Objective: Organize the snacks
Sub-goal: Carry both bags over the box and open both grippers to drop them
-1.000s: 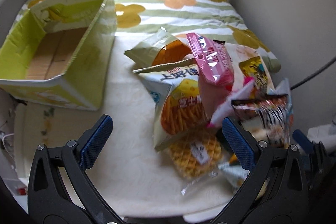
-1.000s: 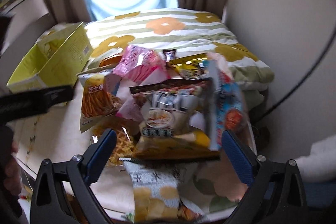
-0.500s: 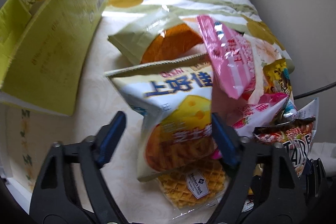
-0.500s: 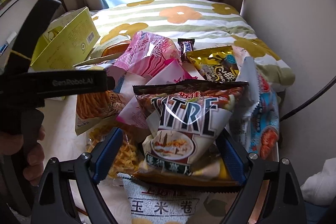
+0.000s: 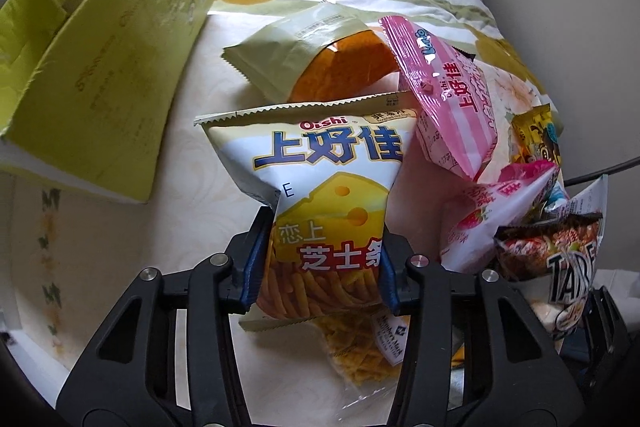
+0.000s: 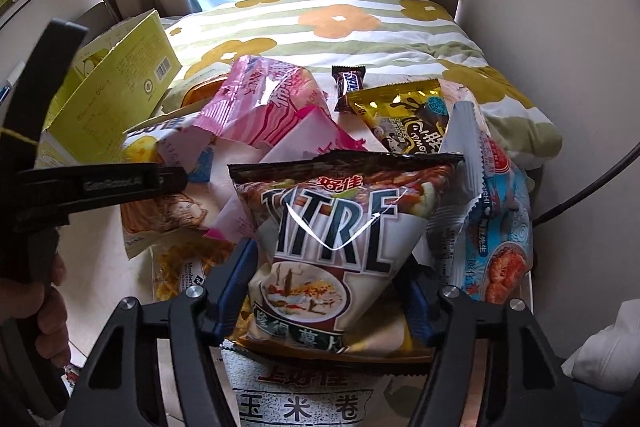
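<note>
Left wrist view: the left tool (image 5: 322, 265) has just been closing and its blue pads now pinch the lower half of a cheese stick snack bag (image 5: 320, 195), which lies at the 9 o'clock edge of a snack pile on the pale surface (image 5: 120, 247). A yellow-green cardboard box (image 5: 100, 67) stands open at 10 o'clock. Right wrist view: the right tool (image 6: 324, 299) has also been closing and clamps a dark noodle snack bag (image 6: 340, 227) at the pile's near side. Both bags are puffed with air and glossy, so a pinch on the pillow could slip or crush the contents. A pink bag (image 5: 448, 95) leans on the cheese bag at 2 o'clock; lifting may topple it and a waffle packet (image 5: 360, 351) underneath may drag along.
</note>
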